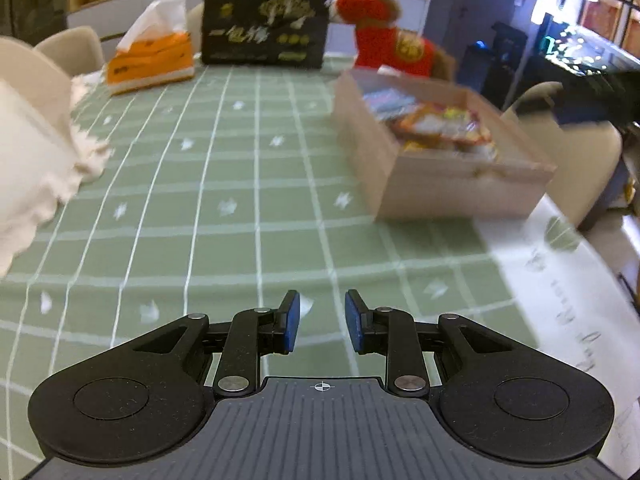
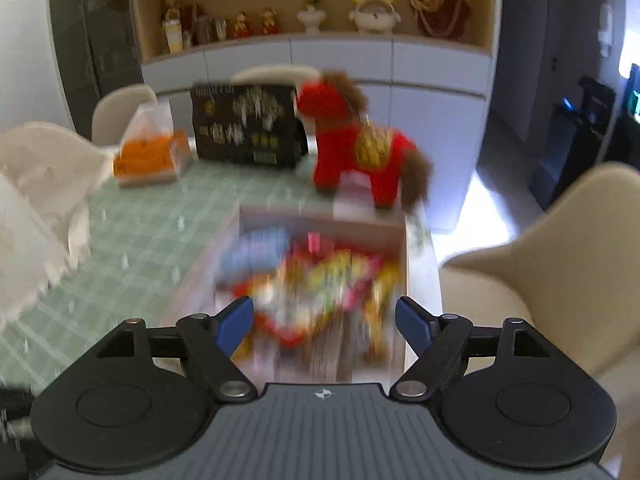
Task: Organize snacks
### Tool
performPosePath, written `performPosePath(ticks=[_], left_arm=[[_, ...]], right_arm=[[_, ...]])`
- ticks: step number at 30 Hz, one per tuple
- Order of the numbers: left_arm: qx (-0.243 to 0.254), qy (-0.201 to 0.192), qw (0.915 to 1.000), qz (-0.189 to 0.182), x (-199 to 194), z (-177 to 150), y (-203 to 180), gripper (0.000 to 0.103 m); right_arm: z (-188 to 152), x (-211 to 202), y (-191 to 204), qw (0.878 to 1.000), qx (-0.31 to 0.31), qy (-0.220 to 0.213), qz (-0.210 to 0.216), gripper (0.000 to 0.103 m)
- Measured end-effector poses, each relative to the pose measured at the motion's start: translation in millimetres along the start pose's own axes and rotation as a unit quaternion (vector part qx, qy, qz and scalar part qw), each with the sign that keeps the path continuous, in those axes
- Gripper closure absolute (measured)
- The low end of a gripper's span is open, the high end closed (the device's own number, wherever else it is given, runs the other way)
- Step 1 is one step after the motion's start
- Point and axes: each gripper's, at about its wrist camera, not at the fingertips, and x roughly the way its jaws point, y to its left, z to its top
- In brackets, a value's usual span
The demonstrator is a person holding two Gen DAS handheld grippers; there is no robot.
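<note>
A shallow cardboard box (image 1: 440, 184) stands on the green checked tablecloth (image 1: 224, 184), right of centre in the left wrist view, filled with colourful snack packets (image 1: 444, 124). My left gripper (image 1: 322, 320) hovers low over bare cloth, well short of the box, its blue pads drawn close with nothing between them. In the blurred right wrist view my right gripper (image 2: 324, 320) hangs just above the same box (image 2: 320, 220), jaws spread wide over the snack packets (image 2: 320, 280) without touching any.
At the far end of the table are an orange tissue box (image 1: 152, 62), a black printed box (image 1: 266, 26) and a red plush horse (image 1: 388, 36). White lacy cloth (image 1: 36, 140) lies at the left. A cream chair (image 2: 560, 260) stands beside the table's right edge.
</note>
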Motion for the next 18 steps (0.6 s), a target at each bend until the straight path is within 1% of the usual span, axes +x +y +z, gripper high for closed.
performPosePath(ticks=[1,3,4,5,7,8,9,10,11,12,14,15,16,18], left_arm=[[-0.005,0.007,0.9999,0.006,4,-6,1,0.074],[-0.006,-0.009,0.9999,0.008,4,-11,0,0.074],[-0.003,-0.015,0.9998,0.011,5,-14,-2,0.074],[0.000,-0.018,0.9997,0.014,5,-14,-5,0.073],[0.013,-0.028,0.9995,0.011,8,-16,-11,0.067],[0.021,-0.032,0.9992,0.010,9,-18,-14,0.060],[0.029,-0.037,0.9989,0.008,10,-19,-18,0.057],[0.037,-0.041,0.9984,0.008,10,-21,-22,0.050],[0.046,-0.045,0.9979,0.009,12,-22,-26,0.048],[0.051,-0.052,0.9973,0.012,13,-24,-28,0.047],[0.052,-0.060,0.9967,0.015,16,-24,-29,0.047],[0.049,-0.063,0.9966,0.015,17,-23,-29,0.047],[0.047,-0.067,0.9965,0.017,18,-24,-29,0.047],[0.046,-0.076,0.9958,0.023,20,-24,-29,0.047]], right_arm=[[-19,1,3,1.000,0.013,0.007,0.001,0.024],[-52,4,13,0.999,0.033,0.022,0.007,0.024],[-66,7,21,0.999,0.033,0.029,0.009,0.024],[-77,10,30,0.999,0.026,0.035,0.009,0.024],[-93,20,49,0.999,-0.008,0.048,0.004,0.024],[-97,24,57,0.998,-0.021,0.054,-0.002,0.024],[-101,28,63,0.998,-0.028,0.054,-0.010,0.023],[-103,26,65,0.999,-0.025,0.041,-0.015,0.022],[-105,27,66,0.999,-0.022,0.037,-0.024,0.019],[-107,27,66,0.999,-0.011,0.028,-0.038,0.017],[-110,27,60,0.998,0.021,0.019,-0.064,0.003],[-114,28,55,0.997,0.040,0.015,-0.070,0.000],[-118,27,52,0.996,0.051,0.000,-0.077,0.000],[-121,26,51,0.994,0.063,-0.003,-0.095,0.000]])
